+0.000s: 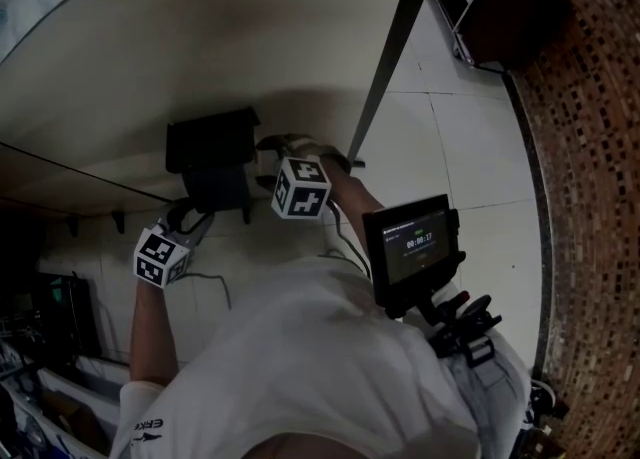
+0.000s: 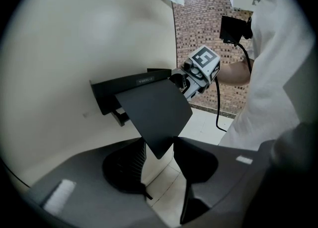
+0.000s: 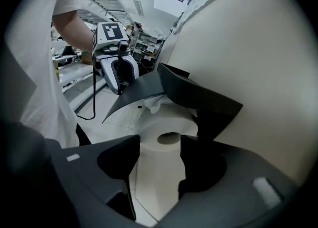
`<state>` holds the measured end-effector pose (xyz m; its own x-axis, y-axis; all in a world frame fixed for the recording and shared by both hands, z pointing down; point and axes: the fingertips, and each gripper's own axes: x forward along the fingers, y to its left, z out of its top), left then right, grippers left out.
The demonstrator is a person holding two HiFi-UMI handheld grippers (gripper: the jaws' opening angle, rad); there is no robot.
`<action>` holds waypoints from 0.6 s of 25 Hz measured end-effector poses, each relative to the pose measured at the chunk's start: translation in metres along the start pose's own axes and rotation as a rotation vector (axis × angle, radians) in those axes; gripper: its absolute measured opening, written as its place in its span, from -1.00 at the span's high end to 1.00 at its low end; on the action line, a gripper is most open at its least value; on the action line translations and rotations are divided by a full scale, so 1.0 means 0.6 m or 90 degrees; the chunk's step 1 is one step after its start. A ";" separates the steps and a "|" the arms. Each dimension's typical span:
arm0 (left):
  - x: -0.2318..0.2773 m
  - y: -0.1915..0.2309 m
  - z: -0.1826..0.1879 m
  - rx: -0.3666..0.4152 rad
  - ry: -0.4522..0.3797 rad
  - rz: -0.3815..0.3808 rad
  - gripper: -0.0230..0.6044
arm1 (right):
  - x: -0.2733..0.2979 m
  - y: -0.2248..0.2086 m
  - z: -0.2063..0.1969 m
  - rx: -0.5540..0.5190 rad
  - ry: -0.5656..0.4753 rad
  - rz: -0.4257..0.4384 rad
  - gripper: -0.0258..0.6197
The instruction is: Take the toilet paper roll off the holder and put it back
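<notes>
Toilet paper roll (image 3: 159, 182) sits just below the holder (image 3: 198, 99), pinched between your right gripper's (image 3: 159, 142) jaws, while your left gripper (image 2: 159, 145), jaws apart around the cover flap's (image 2: 154, 113) lower corner, apparently props it clear of the roll.

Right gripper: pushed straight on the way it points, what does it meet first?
The toilet paper roll: it already fills the gap between the jaws of the right gripper. Past it, likely the black holder.

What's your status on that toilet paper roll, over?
Right gripper clamped on toilet paper roll at holder. Left gripper open, flap corner between its jaws. Flap raised, nothing blocking.
</notes>
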<state>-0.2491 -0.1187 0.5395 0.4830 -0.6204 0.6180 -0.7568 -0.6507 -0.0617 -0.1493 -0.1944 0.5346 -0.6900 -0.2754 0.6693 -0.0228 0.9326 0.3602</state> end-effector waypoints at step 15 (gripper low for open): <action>-0.005 -0.007 0.004 0.006 0.004 -0.005 0.37 | 0.016 0.003 0.033 0.046 -0.065 -0.002 0.10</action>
<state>-0.2465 -0.1148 0.5361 0.4856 -0.6127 0.6235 -0.7488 -0.6596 -0.0650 -0.1704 -0.1907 0.5286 -0.7595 -0.2565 0.5978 -0.0740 0.9471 0.3124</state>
